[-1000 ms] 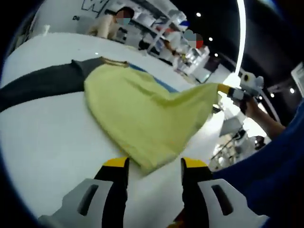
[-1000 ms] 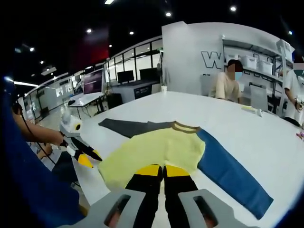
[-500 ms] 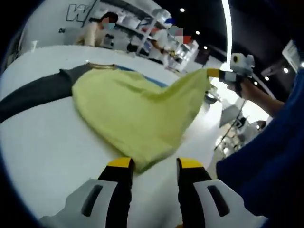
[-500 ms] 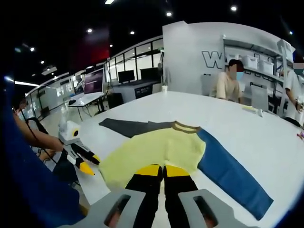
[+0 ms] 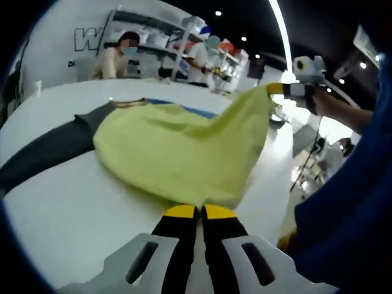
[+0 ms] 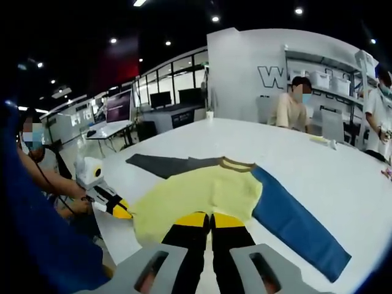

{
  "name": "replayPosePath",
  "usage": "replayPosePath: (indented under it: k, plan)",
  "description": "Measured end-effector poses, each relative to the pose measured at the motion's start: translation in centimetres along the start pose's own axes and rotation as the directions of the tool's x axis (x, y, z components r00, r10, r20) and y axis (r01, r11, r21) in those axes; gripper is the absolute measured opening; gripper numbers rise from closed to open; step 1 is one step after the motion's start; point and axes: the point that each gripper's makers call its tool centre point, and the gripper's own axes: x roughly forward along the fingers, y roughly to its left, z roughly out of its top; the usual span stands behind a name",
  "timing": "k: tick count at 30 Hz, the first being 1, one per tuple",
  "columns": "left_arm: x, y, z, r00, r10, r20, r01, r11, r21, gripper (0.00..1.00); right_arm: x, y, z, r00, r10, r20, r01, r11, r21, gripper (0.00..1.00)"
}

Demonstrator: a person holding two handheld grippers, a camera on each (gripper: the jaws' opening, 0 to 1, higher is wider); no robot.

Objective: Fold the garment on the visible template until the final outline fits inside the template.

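Left gripper view: left tongs (image 5: 200, 212) pinched shut on the near hem corner of the garment (image 5: 177, 153), which lies on the white surface (image 5: 67, 202); half a second ago they stood open just short of it. Right tongs (image 5: 277, 90) hold the other corner lifted.

Right gripper view: right tongs (image 6: 211, 218) closed on the yellow hem (image 6: 202, 193) (both corners held, presumably to carry the bottom edge toward the collar). Left tongs (image 6: 122, 212) now touch the hem.

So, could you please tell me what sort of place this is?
Probably an open lab or office: a large white table, monitors on desks behind it, and shelving with storage boxes along the wall.
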Motion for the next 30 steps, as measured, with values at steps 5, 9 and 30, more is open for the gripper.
replayPosePath:
  k: [5,9,30]
  plan:
    - [-0.8,-0.1,1.2,1.000,0.000,0.011,0.001,0.997,-0.082,0.01,-0.1,0.0,0.0,1.000,-0.002,0.002,0.002,1.000,0.005,0.00]
    - [-1.3,0.4,2.8,1.000,0.011,0.024,-0.008,0.994,-0.108,0.01,-0.1,0.0,-0.1,1.000,-0.002,0.002,0.002,1.000,0.004,0.00]
    - [-3.5,2.2,10.6,0.999,-0.015,-0.040,-0.001,0.932,-0.364,0.01,0.0,-1.0,0.6,0.999,-0.016,0.028,0.015,0.999,0.050,0.00]
